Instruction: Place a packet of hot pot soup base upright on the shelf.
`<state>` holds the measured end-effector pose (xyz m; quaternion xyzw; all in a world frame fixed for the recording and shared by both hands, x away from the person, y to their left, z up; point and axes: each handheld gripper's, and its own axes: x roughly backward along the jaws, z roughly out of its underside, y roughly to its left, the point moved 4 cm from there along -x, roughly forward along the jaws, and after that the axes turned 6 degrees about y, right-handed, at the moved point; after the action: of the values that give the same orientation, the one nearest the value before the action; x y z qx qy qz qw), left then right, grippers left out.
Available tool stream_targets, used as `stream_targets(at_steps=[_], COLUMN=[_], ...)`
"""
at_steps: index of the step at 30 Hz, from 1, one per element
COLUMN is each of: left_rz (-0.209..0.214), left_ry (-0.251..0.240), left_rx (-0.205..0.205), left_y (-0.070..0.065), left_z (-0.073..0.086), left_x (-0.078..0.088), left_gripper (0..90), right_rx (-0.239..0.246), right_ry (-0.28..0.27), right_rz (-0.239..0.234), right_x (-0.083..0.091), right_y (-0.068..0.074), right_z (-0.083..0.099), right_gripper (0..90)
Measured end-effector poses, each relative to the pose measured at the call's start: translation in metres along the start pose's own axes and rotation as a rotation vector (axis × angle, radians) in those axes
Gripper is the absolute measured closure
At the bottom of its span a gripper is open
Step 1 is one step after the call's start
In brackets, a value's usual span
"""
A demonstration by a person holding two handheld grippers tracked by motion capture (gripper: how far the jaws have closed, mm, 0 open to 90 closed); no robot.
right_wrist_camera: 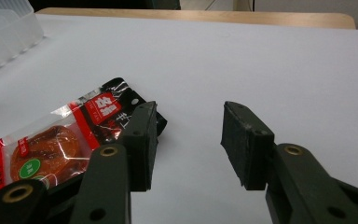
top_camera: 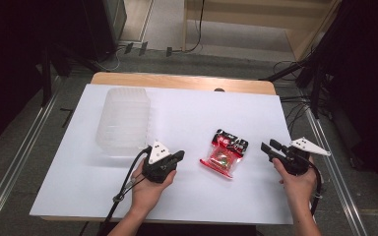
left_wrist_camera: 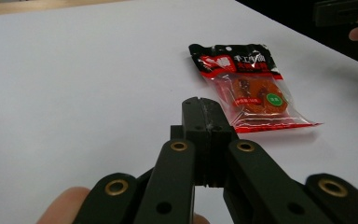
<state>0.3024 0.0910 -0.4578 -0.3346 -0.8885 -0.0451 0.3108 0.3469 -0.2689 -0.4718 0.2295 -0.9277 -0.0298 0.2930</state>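
Note:
A red and black snack packet [top_camera: 224,153] lies flat on the white table, between my two grippers. My left gripper [top_camera: 179,156] sits just left of it, jaws pressed together with nothing between them; in the left gripper view its tip [left_wrist_camera: 202,105] stops short of the packet [left_wrist_camera: 247,86]. My right gripper [top_camera: 267,147] hovers to the packet's right, open and empty. In the right gripper view the packet [right_wrist_camera: 56,140] lies partly behind the left jaw, and the gap [right_wrist_camera: 189,125] shows bare table.
A clear plastic tray [top_camera: 124,120] stands at the back left of the white table [top_camera: 197,108]. A wooden edge [top_camera: 177,80] runs along the far side. Cables and dark stands line the floor around the table.

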Motion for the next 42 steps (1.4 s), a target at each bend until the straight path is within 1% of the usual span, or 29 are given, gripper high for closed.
stream_targets(at_steps=[2,3,4,5,6,9,10,12,14,16,21,23,24,28,30,32,33,34,35,36,37,38,39,41,42], left_rz=[0.006,0.01,0.024,0.024,0.031,0.051,0.053,0.066,0.068,0.075,0.064,0.064,0.059,0.061,0.062,0.058,0.053,0.053,0.053,0.047,0.047,0.046,0.046,0.047,0.05], left_ry=[0.009,0.011,0.019,0.019,0.02,0.029,0.036,0.044,0.047,0.045,0.064,0.077,0.078,0.088,0.109,0.127,0.135,0.138,0.149,0.161,0.167,0.187,0.187,0.22,0.224], left_rx=[-0.009,-0.011,-0.009,-0.009,-0.01,-0.015,-0.02,-0.02,-0.025,-0.024,-0.063,-0.067,-0.07,-0.08,-0.079,-0.081,-0.084,-0.085,-0.087,-0.087,-0.085,-0.088,-0.088,-0.082,-0.078], left_y=[-0.004,-0.006,-0.01,-0.01,-0.013,-0.02,-0.023,-0.028,-0.033,-0.038,-0.048,-0.051,-0.052,-0.055,-0.055,-0.055,-0.056,-0.056,-0.056,-0.055,-0.056,-0.056,-0.056,-0.055,-0.055], left_z=[0.001,0.001,0.002,0.002,0.002,0.002,0.003,0.003,0.003,0.002,0.003,0.004,0.005,0.006,0.007,0.008,0.008,0.009,0.01,0.01,0.011,0.012,0.012,0.012,0.012], left_x=[-0.005,-0.007,-0.012,-0.012,-0.015,-0.023,-0.027,-0.033,-0.038,-0.042,-0.054,-0.058,-0.06,-0.065,-0.069,-0.071,-0.072,-0.072,-0.073,-0.074,-0.074,-0.075,-0.075,-0.077,-0.078], left_gripper=[90.0,90.0,90.0,90.0,90.0,90.0,90.0,90.0,90.0,90.0,90.0,90.0,90.0,90.0,90.0,90.0,90.0,90.0,90.0,90.0,90.0,90.0,90.0,90.0,90.0], right_rx=[-0.011,-0.015,-0.026,-0.026,-0.036,-0.045,-0.046,-0.043,-0.036,-0.043,-0.049,-0.042,-0.044,-0.055,-0.056,-0.065,-0.062,-0.073,-0.073,-0.086,-0.086,-0.101,-0.101,-0.118,-0.124], right_ry=[0.01,0.015,0.023,0.023,0.03,0.049,0.067,0.07,0.073,0.075,0.083,0.083,0.089,0.095,0.097,0.103,0.11,0.11,0.11,0.111,0.111,0.115,0.115,0.111,0.109], right_rz=[-0.001,-0.009,-0.02,-0.02,-0.025,-0.048,-0.06,-0.061,-0.063,-0.071,-0.08,-0.085,-0.089,-0.087,-0.09,-0.097,-0.098,-0.101,-0.101,-0.108,-0.108,-0.118,-0.118,-0.136,-0.149], right_x=[-0.002,-0.003,-0.005,-0.005,-0.006,-0.01,-0.013,-0.013,-0.015,-0.015,-0.018,-0.019,-0.02,-0.022,-0.023,-0.025,-0.026,-0.028,-0.028,-0.03,-0.03,-0.032,-0.032,-0.033,-0.033], right_y=[-0.001,-0.002,-0.003,-0.003,-0.002,-0.003,-0.001,-0.001,0.0,0.001,0.002,0.003,0.004,0.004,0.004,0.005,0.005,0.006,0.006,0.006,0.006,0.006,0.006,0.006,0.006], right_z=[0.001,0.001,0.002,0.002,0.002,0.002,0.002,0.001,0.0,-0.001,-0.001,-0.001,-0.001,-0.001,-0.002,-0.003,-0.003,-0.003,-0.003,-0.003,-0.003,-0.003,-0.003,-0.003,-0.004], right_gripper=[57.1,57.2,57.5,57.5,57.5,57.4,57.2,57.2,56.7,56.7,57.5,58.0,57.8,57.1,56.6,55.8,55.5,54.4,54.4,54.0,54.0,53.5,53.5,53.4,53.4])
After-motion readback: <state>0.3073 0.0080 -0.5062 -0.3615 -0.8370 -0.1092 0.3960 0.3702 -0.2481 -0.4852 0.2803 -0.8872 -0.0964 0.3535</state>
